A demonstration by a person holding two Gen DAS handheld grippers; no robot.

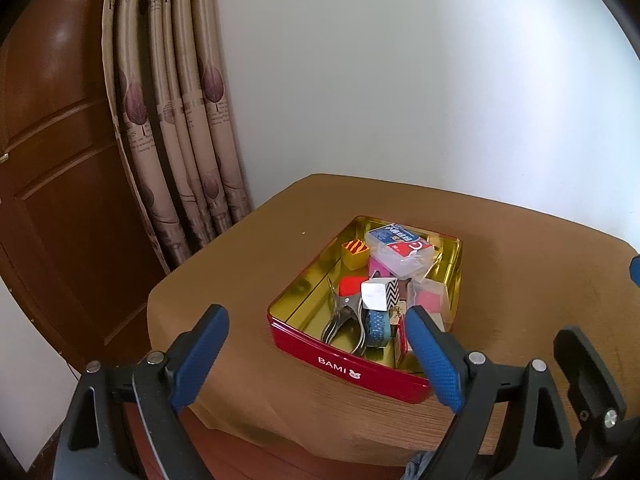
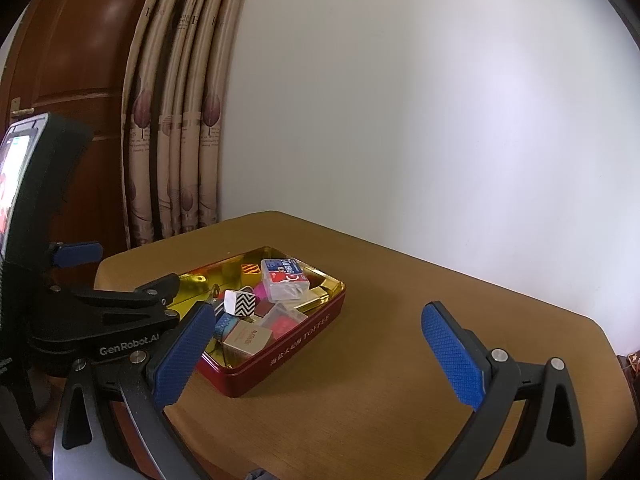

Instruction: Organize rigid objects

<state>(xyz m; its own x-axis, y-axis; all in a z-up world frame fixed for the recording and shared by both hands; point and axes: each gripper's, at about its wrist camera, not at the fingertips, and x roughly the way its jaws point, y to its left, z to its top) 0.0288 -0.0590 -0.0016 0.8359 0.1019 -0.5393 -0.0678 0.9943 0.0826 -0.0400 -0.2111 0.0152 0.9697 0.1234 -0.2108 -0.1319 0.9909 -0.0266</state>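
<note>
A red tin (image 1: 348,366) with a gold inside sits on the brown table (image 1: 520,280). It holds several small things: a clear floss box (image 1: 400,244), a yellow cube (image 1: 354,254), a black-and-white zigzag cube (image 1: 378,294), a metal clip (image 1: 344,320), a blue tape roll (image 1: 378,326). My left gripper (image 1: 316,332) is open and empty, just in front of the tin. In the right wrist view the tin (image 2: 280,354) lies left of centre, and my right gripper (image 2: 318,328) is open and empty over bare table beside it.
A beige curtain (image 1: 172,120) and a wooden door (image 1: 52,160) stand behind the table on the left. A white wall (image 1: 400,80) runs behind. The left gripper's body (image 2: 100,320) shows at the left of the right wrist view.
</note>
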